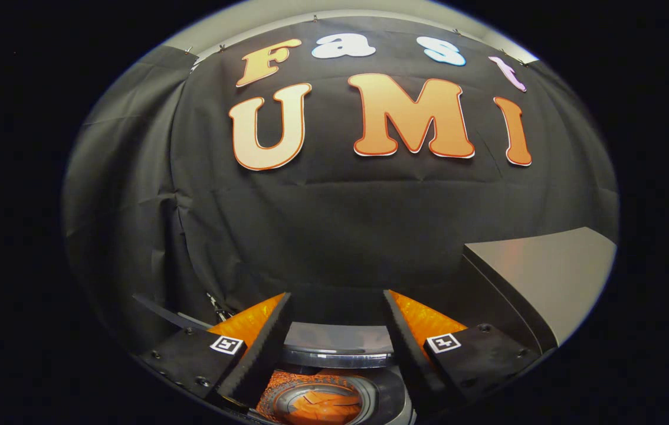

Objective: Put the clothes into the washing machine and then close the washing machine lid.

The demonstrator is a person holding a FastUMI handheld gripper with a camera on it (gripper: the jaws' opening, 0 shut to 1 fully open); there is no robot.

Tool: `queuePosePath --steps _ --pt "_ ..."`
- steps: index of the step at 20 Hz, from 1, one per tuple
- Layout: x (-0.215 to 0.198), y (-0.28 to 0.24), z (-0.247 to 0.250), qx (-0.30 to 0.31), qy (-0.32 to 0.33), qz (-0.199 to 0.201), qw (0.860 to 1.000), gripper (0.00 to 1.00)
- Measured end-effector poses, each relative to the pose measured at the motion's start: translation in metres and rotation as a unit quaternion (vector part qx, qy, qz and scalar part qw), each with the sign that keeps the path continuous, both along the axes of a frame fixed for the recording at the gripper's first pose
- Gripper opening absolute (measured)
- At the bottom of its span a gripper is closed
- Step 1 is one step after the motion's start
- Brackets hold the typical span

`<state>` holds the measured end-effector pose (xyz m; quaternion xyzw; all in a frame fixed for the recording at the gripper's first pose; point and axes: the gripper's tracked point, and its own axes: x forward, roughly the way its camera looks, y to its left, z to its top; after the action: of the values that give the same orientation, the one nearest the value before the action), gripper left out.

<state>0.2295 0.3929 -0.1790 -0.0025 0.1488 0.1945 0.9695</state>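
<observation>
Your gripper wide, empty, above washer. Clothes in drum, below fingers. Lid raised at right. Loading looks done; next you reach lid, swing it down.

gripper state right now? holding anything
gripper: open, fingers spread apart with nothing between them, held above the washing machine, whose drum lies open below.
</observation>
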Motion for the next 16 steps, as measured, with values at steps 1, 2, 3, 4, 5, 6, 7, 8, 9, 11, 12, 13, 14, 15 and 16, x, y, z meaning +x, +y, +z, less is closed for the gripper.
queuePosePath --steps 1,2,3,4,5,6,7,8,9,11,12,13,14,15,16 --pt "-0.001 0.001 -0.001 -0.001 0.000 0.000 1.000 0.97" --pt "-0.002 0.001 -0.002 -0.001 0.000 0.001 1.000 0.97" --pt "-0.005 0.002 -0.004 -0.002 0.000 0.002 1.000 0.97" --pt "-0.009 0.001 -0.006 -0.003 -0.001 0.004 1.000 0.97" --pt "-0.013 0.002 -0.008 -0.004 -0.003 0.007 1.000 0.97" --pt "-0.016 0.000 -0.021 -0.017 0.010 0.007 1.000 0.97" --pt "-0.023 -0.008 -0.042 -0.042 0.037 0.005 0.998 0.96" --pt "-0.033 -0.014 -0.061 -0.043 0.057 0.007 0.997 0.96" --pt "-0.039 -0.015 -0.079 -0.036 0.069 0.001 0.997 0.96" --pt "-0.051 -0.022 -0.102 -0.024 0.091 -0.010 0.996 0.95" --pt "-0.055 -0.025 -0.110 -0.022 0.097 -0.012 0.995 0.95" --pt "-0.059 -0.025 -0.114 -0.024 0.103 -0.012 0.994 0.95" --pt "-0.060 -0.024 -0.117 -0.028 0.106 -0.010 0.994 0.95" --pt "-0.061 -0.022 -0.118 -0.030 0.106 -0.006 0.994 0.95" --pt "-0.060 -0.019 -0.117 -0.033 0.104 -0.003 0.994 0.95"
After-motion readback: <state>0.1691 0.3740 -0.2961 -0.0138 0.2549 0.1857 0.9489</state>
